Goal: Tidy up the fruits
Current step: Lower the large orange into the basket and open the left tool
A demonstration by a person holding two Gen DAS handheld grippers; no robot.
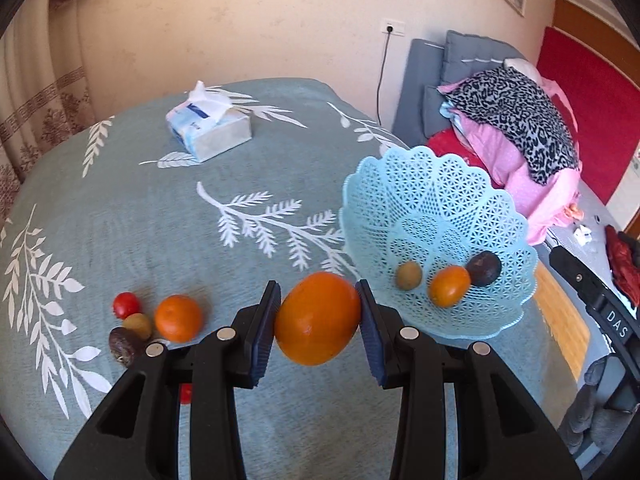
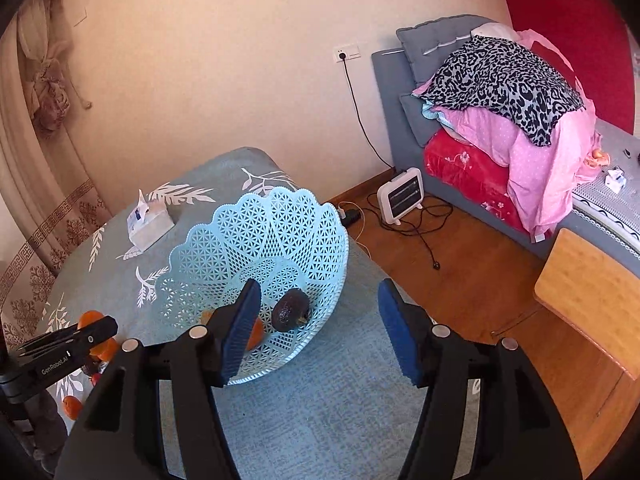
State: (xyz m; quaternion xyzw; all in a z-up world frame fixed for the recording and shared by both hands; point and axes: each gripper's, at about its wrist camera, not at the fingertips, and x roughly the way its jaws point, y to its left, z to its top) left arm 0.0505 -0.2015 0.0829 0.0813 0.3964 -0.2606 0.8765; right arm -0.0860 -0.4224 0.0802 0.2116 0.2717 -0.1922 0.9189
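Left claw (image 1: 318,320) clamps an orange (image 1: 317,317), long axis crosswise between the pads; the basket (image 1: 436,208) lies just ahead to its right on the worktop (image 1: 160,216). Right claw (image 2: 318,332), wide and empty, apparently hovers at the basket's near rim.

Basket (image 1: 460,200) right on table (image 1: 160,220); tissue box (image 1: 208,130) behind.

Oranges (image 1: 317,318): three. Green fruits (image 1: 409,275): two. Dark fruits (image 1: 483,268): two. Red fruits (image 1: 126,305): two, one half hidden at lower left. Basket (image 1: 440,200): one. Tissue box (image 1: 209,130): one.
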